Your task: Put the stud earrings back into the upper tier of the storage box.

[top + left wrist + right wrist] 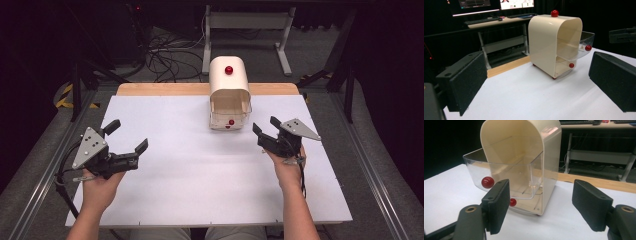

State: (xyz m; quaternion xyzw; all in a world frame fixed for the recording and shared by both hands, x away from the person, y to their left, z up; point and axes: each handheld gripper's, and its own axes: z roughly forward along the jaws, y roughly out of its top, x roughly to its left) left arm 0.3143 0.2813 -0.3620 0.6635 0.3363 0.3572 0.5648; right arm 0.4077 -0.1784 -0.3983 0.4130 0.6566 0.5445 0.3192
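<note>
From the high view, the cream arch-topped plastic cabinet with clear drawers [229, 92] stands at the far middle of the white table top [200, 190], and the right gripper [263, 131] sits just to its right, jaws spread with nothing between them, while the left gripper [129, 136] rests well apart at the near left, jaws also wide and empty. The step in hand looks like working the upper clear plastic drawer [230, 116], which juts toward the person; to do it well the right gripper should come squarely at the small red knob on that drawer's front [231, 122], close on the knob alone and move straight along the drawer's line so the light cabinet does not skid. From above, the two front knobs almost overlap and the drawer walls are hard to trace. In the left gripper view the cabinet [554, 45] shows from the side with a red ball knob on its roof [554, 13], the upper drawer [580, 46] pulled partly out and its knob [588, 47] clear; a lower red knob [571, 65] sits nearly flush, and how far that lower drawer is out I cannot tell. In the right gripper view the open jaws frame the drawer [506, 173], its knob [487, 182] just above the left pad; the lower knob [512, 202] is half hidden behind that pad, and the cabinet's top is cut off by the frame edge. The drawer seems empty, though its glare makes that uncertain.
</note>
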